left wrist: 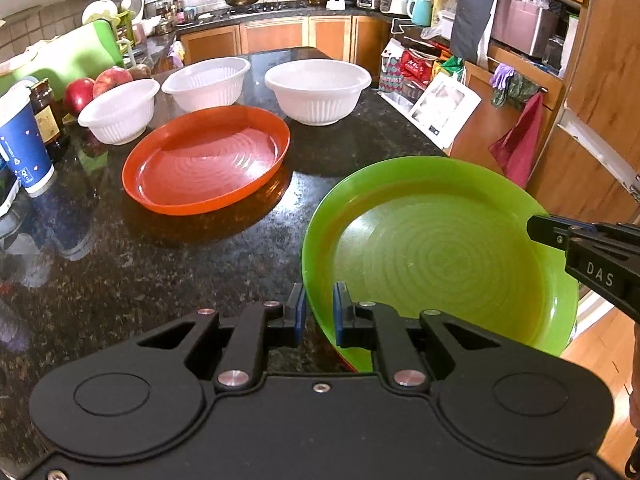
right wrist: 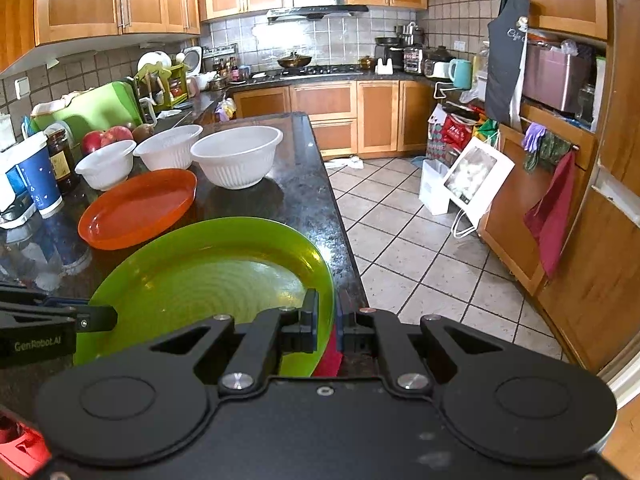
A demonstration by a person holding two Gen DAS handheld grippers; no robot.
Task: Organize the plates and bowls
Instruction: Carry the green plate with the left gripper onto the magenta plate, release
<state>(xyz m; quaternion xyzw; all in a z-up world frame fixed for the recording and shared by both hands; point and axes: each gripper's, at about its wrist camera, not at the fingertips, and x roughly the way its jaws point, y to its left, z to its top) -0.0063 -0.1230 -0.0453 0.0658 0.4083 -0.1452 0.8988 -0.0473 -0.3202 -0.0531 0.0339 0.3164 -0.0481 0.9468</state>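
A green plate (left wrist: 432, 256) is held tilted above the near right of the dark granite counter (left wrist: 160, 264). My left gripper (left wrist: 320, 312) is shut on its near left rim. My right gripper (right wrist: 327, 326) is shut on its right rim, and the plate shows in that view too (right wrist: 200, 276). A red edge shows just under the green plate (right wrist: 329, 356). An orange plate (left wrist: 206, 158) lies flat further back. Behind it stand three white ribbed bowls: small (left wrist: 120, 114), middle (left wrist: 208, 82) and large (left wrist: 318, 88).
A blue paper cup (left wrist: 22, 140), a dark jar (left wrist: 46, 114) and red apples (left wrist: 98, 86) crowd the counter's left side. The counter's right edge (right wrist: 340, 216) drops to a tiled floor with bags and a white box (right wrist: 466, 184). Wooden cabinets line the right.
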